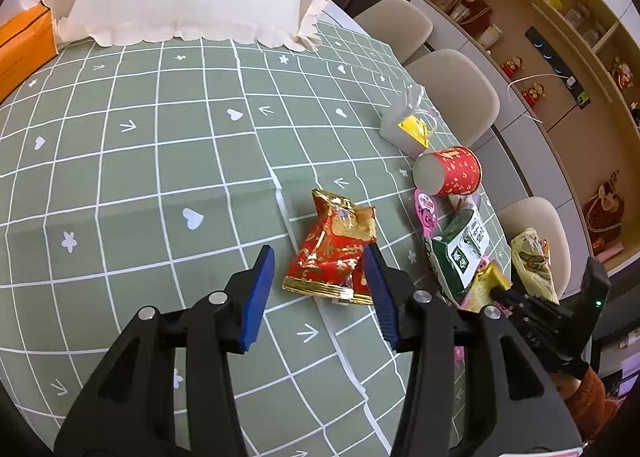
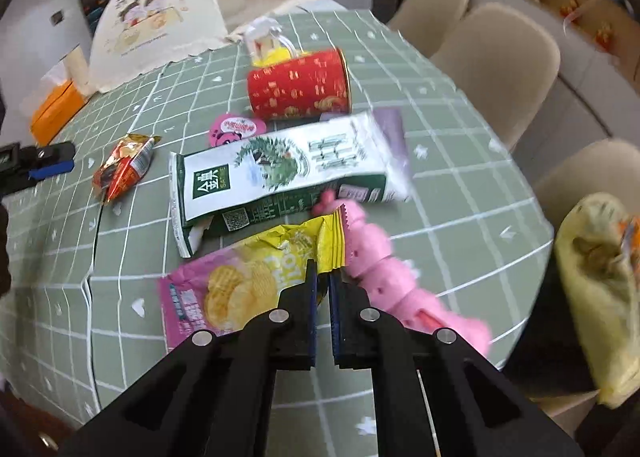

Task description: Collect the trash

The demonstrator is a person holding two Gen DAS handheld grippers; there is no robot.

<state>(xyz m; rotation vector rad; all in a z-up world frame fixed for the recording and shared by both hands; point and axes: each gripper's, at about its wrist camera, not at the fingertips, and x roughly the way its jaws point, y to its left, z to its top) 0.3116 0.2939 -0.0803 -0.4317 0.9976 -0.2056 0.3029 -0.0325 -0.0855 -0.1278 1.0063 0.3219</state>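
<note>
Right gripper (image 2: 323,277): fingers narrowed onto the yellow edge of a pink-and-yellow chip packet (image 2: 224,289), pinching it; packet lies at the near rim of the green checked worktop (image 2: 460,185), a pink crumpled wrapper (image 2: 380,257) just beside it; green-and-white carton (image 2: 280,173) behind, touching the packet's far edge; red paper cup (image 2: 298,85) on its side beyond. Left gripper (image 1: 320,289): fingers partly apart, holding nothing; red-and-gold snack wrapper (image 1: 332,249) flat on the worktop just ahead, right finger overlapping its edge; contact unclear.
</note>
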